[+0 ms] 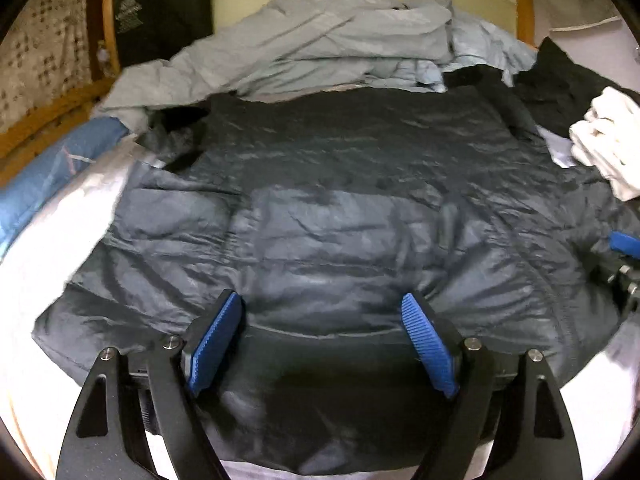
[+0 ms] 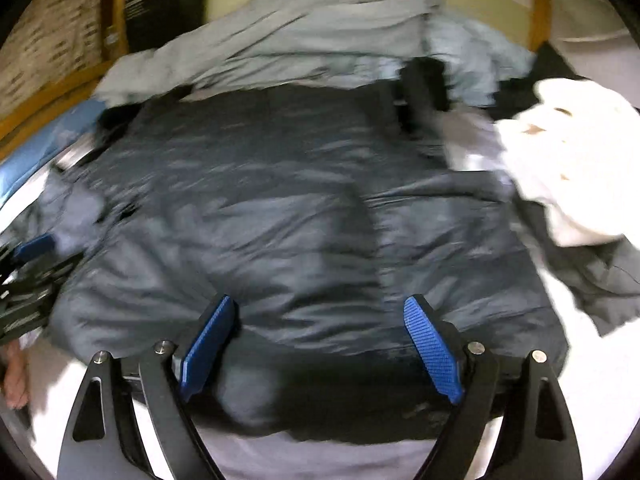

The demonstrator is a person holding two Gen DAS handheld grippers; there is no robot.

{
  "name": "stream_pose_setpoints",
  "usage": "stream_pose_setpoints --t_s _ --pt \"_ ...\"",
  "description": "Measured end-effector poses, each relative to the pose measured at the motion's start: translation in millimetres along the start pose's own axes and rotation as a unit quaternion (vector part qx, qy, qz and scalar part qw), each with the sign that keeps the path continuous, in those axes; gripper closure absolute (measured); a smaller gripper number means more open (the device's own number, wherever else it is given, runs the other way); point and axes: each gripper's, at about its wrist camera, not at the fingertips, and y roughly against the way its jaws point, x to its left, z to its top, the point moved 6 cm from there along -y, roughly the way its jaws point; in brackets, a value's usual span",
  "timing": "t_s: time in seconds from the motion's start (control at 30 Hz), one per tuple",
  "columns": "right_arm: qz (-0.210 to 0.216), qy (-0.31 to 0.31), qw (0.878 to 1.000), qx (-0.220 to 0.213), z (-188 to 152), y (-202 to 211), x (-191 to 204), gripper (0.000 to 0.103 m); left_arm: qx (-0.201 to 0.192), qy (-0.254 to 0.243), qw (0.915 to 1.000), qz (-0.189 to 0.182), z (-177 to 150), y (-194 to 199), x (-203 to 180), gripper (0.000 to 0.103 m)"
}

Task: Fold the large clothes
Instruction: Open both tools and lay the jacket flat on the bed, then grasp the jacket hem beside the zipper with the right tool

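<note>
White-sheeted bed (image 1: 28,240) under a spread dark puffer jacket (image 1: 340,220), grey clothes (image 1: 320,40), white garment (image 1: 608,140).

Nothing can be read: the only print is a pale, blurred block of lettering on the black fabric (image 1: 132,16) hanging beside the wooden post (image 1: 109,24) at upper left, too small and smeared in both views to make out.

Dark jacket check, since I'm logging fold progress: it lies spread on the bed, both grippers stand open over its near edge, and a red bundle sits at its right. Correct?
Not quite. The bundle is white, not red, as the left wrist view shows. The dark jacket does lie spread on the bed, with the left gripper and right gripper open over its near edge.
</note>
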Motion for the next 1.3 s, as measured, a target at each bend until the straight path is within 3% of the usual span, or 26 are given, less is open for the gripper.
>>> stream_pose_setpoints --t_s 0.17,0.3,0.43,0.5,0.6,0.67,0.73,0.8,0.87,0.97,1.13,1.2,1.3 --pt "-0.013 -0.04 0.999 0.021 -3 -13 -32 0.015 0.031 0.027 0.9972 0.063 4 -14 40 0.018" --pt "-0.072 -0.035 0.997 0.009 2 -17 -42 0.015 0.047 0.091 0.9909 0.087 0 -17 82 0.018" --pt "-0.065 -0.06 0.996 0.03 0 -23 -56 0.015 0.057 0.129 0.9819 0.126 0 -23 118 0.017" --pt "-0.061 -0.086 0.994 0.039 0 -24 -67 0.015 0.065 0.133 0.9802 0.132 -2 -25 125 0.017" --pt "-0.086 -0.094 0.991 0.031 1 -21 -80 0.014 0.06 0.12 0.9756 0.173 -4 -16 131 0.021" --pt "-0.086 -0.091 0.992 0.019 2 -15 -82 0.014 0.048 0.14 0.9795 0.137 -1 -9 132 0.029" --pt "-0.066 -0.087 0.994 0.004 6 -5 -77 0.014 0.025 0.152 0.9848 0.079 9 7 125 0.029" --pt "-0.034 -0.076 0.996 -0.018 13 10 -66 0.014 -0.013 0.128 0.9905 0.049 21 29 110 0.029" --pt "0.006 -0.059 0.997 -0.039 19 28 -50 0.014 -0.038 0.096 0.9937 0.042 25 46 94 0.029" --pt "0.051 -0.01 0.998 -0.045 18 50 -21 0.014 -0.038 0.07 0.9968 0.002 5 61 76 0.029" --pt "0.088 0.068 0.994 -0.024 -5 57 21 0.014 -0.048 0.002 0.9964 -0.069 -14 85 30 0.029" --pt "0.084 0.101 0.991 -0.013 -17 53 32 0.014 -0.037 -0.037 0.9945 -0.091 -15 83 10 0.029" --pt "0.061 0.147 0.987 -0.012 -32 48 42 0.014 0.035 -0.07 0.9925 -0.094 -29 61 -9 0.029"
